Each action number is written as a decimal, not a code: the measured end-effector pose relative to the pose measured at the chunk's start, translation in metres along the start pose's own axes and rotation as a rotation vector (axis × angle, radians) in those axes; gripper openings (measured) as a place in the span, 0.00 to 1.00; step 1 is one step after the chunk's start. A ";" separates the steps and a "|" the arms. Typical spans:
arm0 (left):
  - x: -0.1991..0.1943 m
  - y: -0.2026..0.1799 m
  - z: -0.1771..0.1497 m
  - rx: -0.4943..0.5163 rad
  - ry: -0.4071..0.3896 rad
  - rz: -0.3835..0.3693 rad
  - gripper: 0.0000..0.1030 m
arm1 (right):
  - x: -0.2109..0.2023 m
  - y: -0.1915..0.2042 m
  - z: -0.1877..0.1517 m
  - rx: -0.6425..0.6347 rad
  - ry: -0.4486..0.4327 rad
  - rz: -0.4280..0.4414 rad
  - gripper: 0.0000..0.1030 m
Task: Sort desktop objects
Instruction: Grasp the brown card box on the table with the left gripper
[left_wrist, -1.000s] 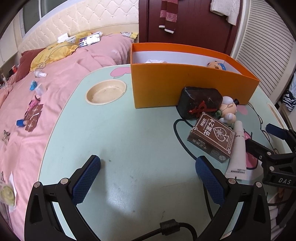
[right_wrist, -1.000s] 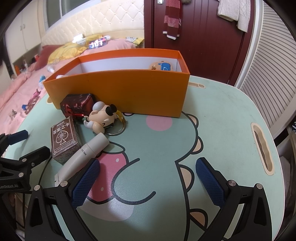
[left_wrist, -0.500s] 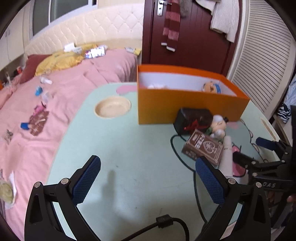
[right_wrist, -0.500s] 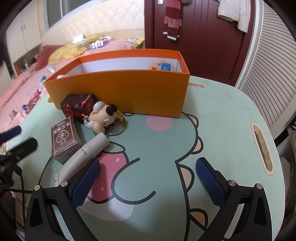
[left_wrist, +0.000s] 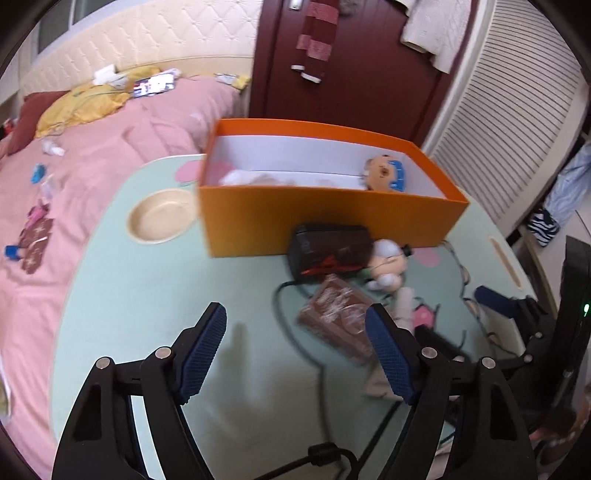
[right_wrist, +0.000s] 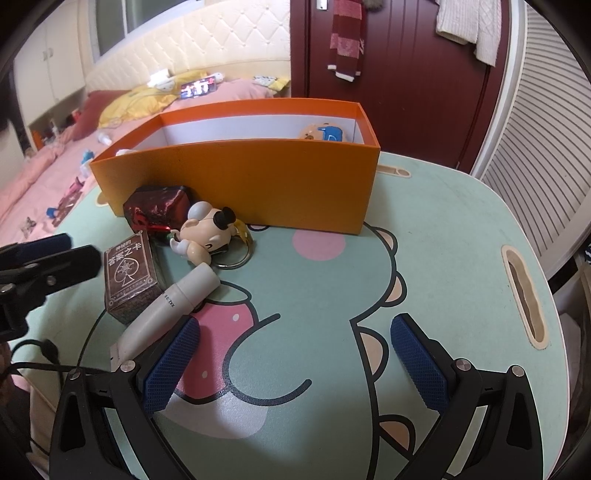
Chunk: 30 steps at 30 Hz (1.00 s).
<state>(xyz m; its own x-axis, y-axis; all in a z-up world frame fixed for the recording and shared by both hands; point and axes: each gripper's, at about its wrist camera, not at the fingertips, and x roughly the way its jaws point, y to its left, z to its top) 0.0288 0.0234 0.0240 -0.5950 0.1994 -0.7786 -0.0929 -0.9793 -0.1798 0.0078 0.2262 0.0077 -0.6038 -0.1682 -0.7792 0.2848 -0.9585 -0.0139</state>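
Your left gripper (left_wrist: 295, 354) has lifted and pulled back since a second ago; the orange box (right_wrist: 236, 184) now sits smaller, at 12 o'clock. Its jaws are closing on nothing but bare table (left_wrist: 147, 295). Your right gripper (right_wrist: 295, 354) has not moved, jaws spread and empty. At its 10 o'clock, against the box front, cluster the card box (right_wrist: 127, 273), white tube (right_wrist: 173, 302), cartoon figure (right_wrist: 203, 236) and dark red pouch (right_wrist: 157, 205), probably gathered for easy loading.
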 end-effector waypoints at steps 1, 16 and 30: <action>0.002 -0.004 0.002 0.006 0.001 -0.009 0.76 | 0.000 0.000 0.000 -0.001 0.000 0.001 1.00; 0.020 -0.012 -0.002 0.113 0.077 0.079 0.49 | 0.000 -0.002 -0.005 -0.003 -0.005 0.004 1.00; 0.002 0.010 -0.009 0.048 0.032 0.084 0.49 | -0.001 -0.001 -0.005 -0.008 -0.005 0.004 1.00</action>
<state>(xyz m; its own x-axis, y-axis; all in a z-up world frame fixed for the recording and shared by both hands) 0.0335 0.0141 0.0152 -0.5762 0.1166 -0.8089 -0.0819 -0.9930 -0.0848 0.0119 0.2284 0.0052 -0.6066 -0.1728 -0.7760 0.2926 -0.9561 -0.0158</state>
